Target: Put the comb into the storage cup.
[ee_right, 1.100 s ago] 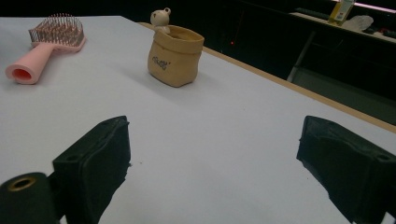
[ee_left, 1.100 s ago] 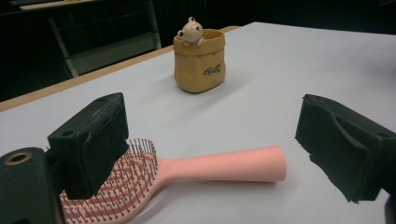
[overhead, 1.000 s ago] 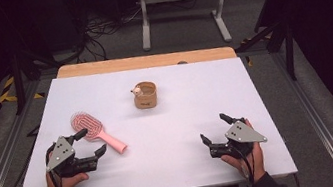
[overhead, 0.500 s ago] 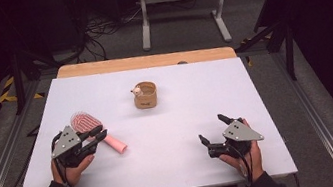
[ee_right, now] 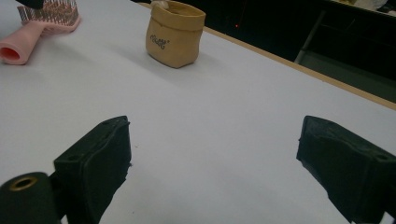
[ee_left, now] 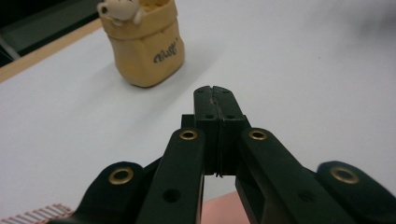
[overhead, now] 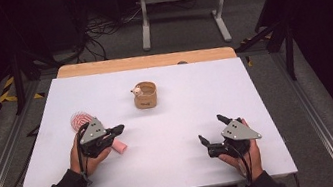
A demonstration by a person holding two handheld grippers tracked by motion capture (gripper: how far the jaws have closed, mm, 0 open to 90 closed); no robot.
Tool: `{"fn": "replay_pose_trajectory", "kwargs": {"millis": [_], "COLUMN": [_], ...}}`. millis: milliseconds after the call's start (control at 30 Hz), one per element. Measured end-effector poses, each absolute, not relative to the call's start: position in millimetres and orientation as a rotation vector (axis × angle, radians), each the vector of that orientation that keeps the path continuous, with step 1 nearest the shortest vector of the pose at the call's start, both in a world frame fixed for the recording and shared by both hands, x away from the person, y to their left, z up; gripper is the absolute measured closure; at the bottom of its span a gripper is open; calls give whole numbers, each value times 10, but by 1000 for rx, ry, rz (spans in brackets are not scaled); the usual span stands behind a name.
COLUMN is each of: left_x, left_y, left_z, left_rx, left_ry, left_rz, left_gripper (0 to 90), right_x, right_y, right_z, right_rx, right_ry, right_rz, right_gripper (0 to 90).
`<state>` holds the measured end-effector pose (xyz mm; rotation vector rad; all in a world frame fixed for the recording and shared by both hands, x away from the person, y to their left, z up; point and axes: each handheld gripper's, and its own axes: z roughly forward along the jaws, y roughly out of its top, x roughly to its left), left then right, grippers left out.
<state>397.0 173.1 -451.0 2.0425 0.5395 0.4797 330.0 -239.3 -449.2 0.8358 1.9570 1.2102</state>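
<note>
At the near left of the white worktop (overhead: 183,116): left gripper (overhead: 118,129), held in a hand with a striped sleeve behind it, poised over the handle of a pink hairbrush (overhead: 79,121). Fingers pressed together, having just been closing, with nothing caught between them; seen in the left gripper view as two black pads meeting flat at the tips (ee_left: 215,93), pink handle (ee_left: 219,212) showing beneath them and a strip of bristles at the lower left edge. Whether touching the handle or just above it, impossible to tell.

Lying flat on the worktop, hairbrush with its round head toward the far left and its handle end poking out to the near right from under the gripper. From the right gripper view, visible at the far left corner (ee_right: 46,21), bristles up.

Farther out, near the middle of the worktop and well apart from the brush: small tan pouch (overhead: 145,95), upright, with a little pale figure at its rim.

At the near right: right gripper (overhead: 212,128), resting low by the worktop, fingers spread wide apart over bare surface (ee_right: 215,163), gripping nothing, well apart from brush and pouch alike.
</note>
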Motion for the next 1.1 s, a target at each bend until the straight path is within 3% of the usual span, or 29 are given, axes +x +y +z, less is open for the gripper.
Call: {"fn": "replay_pose_trajectory", "kwargs": {"millis": [533,1100], "left_x": [4038,4079], "left_y": [1574,1592], "left_z": [-4754,-4764], "left_rx": [2224,2257], "left_ry": [576,621], "left_rz": [417,377], "left_gripper": [900,900], "right_x": [3314,3338], "right_y": [-2395,-2403], "right_z": [-4506,-4523], "right_rx": [831,838], "right_ry": [1981,2007], "right_rz": [1194,1188], "right_gripper": [104,104]}}
